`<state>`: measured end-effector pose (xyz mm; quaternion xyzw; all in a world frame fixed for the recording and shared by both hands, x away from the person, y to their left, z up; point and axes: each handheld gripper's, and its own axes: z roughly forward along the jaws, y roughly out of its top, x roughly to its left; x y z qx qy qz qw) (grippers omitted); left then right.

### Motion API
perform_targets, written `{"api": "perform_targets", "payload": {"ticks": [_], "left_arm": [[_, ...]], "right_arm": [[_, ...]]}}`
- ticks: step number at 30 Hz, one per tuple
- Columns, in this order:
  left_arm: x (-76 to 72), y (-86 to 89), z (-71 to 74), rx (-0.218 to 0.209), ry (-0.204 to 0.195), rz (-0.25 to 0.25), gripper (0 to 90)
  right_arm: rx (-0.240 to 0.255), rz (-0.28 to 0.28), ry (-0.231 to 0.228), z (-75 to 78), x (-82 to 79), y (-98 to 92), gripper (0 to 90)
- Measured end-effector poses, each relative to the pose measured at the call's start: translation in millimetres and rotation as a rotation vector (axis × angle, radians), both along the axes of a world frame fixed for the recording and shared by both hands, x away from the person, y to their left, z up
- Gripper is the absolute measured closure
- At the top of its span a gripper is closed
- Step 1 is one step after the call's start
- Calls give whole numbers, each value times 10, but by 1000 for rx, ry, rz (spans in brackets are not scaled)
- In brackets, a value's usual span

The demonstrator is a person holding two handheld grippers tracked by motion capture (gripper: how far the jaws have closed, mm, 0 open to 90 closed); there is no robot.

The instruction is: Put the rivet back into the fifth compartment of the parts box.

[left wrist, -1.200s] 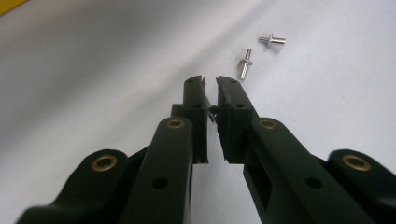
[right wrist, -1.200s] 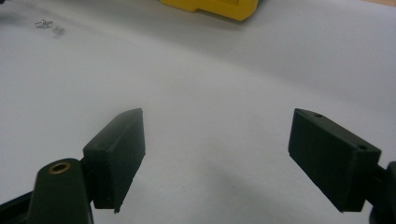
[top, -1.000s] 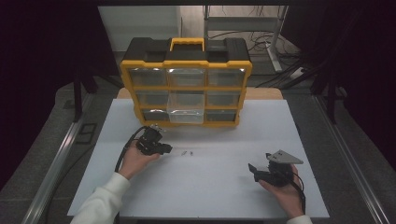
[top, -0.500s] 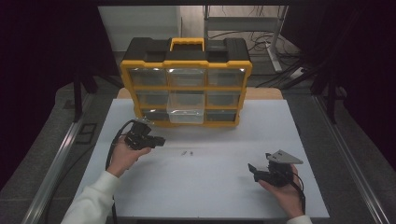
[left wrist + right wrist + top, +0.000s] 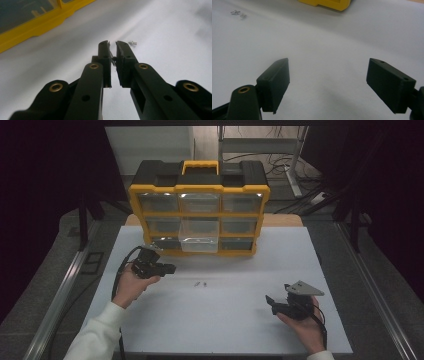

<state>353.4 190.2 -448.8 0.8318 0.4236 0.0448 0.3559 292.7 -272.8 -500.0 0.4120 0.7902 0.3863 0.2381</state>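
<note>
Screws: two (image 5: pixel 200 283) lie on the surface (image 5: pixel 240 330) before one yellow organizer (image 5: pixel 200 207). My left tongs (image 5: pixel 170 268) pinch a third beside it; my right tongs (image 5: pixel 270 301) gape, well apart.

yellow-and-black organiser (image 5: pixel 200 195), white table (image 5: pixel 225 320), black left gripper (image 5: pixel 167 268)

Left hand-held gripper (image 5: pixel 169 268) near 2 screws (image 5: pixel 200 283); organizer (image 5: pixel 200 215) behind.

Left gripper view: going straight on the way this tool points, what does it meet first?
Probably the small silver screw lying on the white table, just past the nearly shut left tool; depth is unclear.
</note>
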Motion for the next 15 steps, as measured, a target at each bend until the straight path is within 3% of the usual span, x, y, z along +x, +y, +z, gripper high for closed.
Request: {"api": "perform_targets", "payload": {"ticks": [15], "left_arm": [[-1, 83, 210, -7, -42, 14, 831]], "right_arm": [[-1, 1, -1, 1, -2, 0, 195]]}}
